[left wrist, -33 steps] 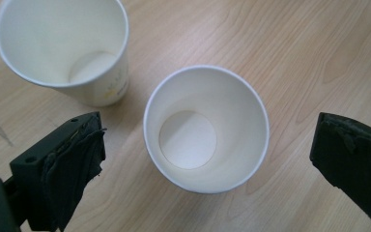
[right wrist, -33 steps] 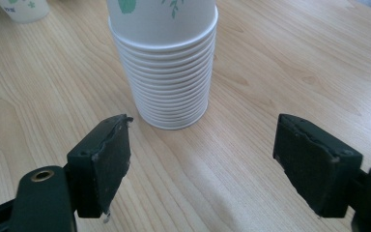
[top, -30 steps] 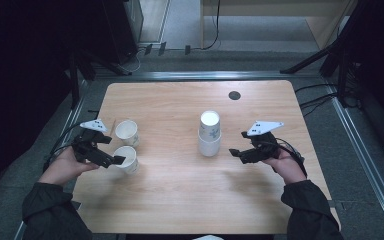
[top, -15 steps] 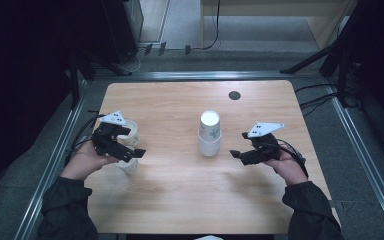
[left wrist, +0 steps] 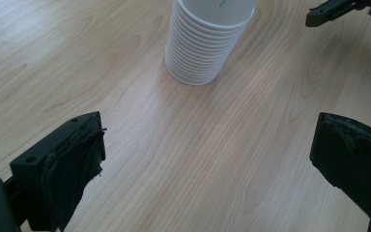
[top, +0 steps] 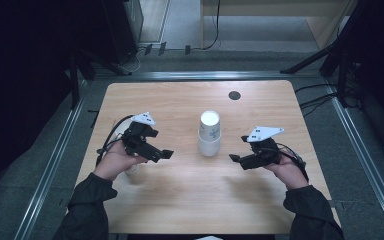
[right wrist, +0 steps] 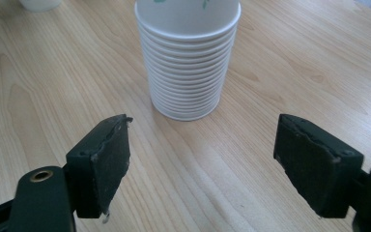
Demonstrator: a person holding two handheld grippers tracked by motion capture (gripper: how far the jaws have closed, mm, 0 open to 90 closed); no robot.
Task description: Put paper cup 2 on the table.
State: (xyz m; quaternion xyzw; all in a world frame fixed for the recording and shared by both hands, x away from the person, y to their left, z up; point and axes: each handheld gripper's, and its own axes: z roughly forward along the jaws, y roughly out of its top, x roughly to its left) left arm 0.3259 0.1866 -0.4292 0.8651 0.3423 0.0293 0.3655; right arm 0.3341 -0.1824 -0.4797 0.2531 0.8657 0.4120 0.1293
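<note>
I work over a pale wooden table [top: 180, 200] with a light grain, set on a grey floor with metal rails along its sides; beyond its far edge the room goes dark, with black stands and cables. A small dark round disc [top: 234, 95] sits on the tabletop well beyond the stack of paper cups [top: 209, 133], toward the far edge.

The stack of paper cups stands upside down near the middle of the table, its white base facing up and its many rims nested in tight rings down to the wood. From above I make out a faint print on its side; whether anything lies under it I cannot tell.

My left gripper [top: 161, 153] hangs to the left of the stack, pointing toward it, with its jaws wide apart and nothing between them; in the left gripper view the stack [left wrist: 207, 38] stands ahead, apart from the jaws. Just under my left hand [top: 115, 162] a small white cup [top: 131, 169] peeks out, mostly hidden.

My right gripper [top: 236, 160] sits to the right of the stack, near it but clear, jaws spread wide and empty. In the right gripper view the stack [right wrist: 187, 63] rises straight ahead between the pads, beyond their tips.
</note>
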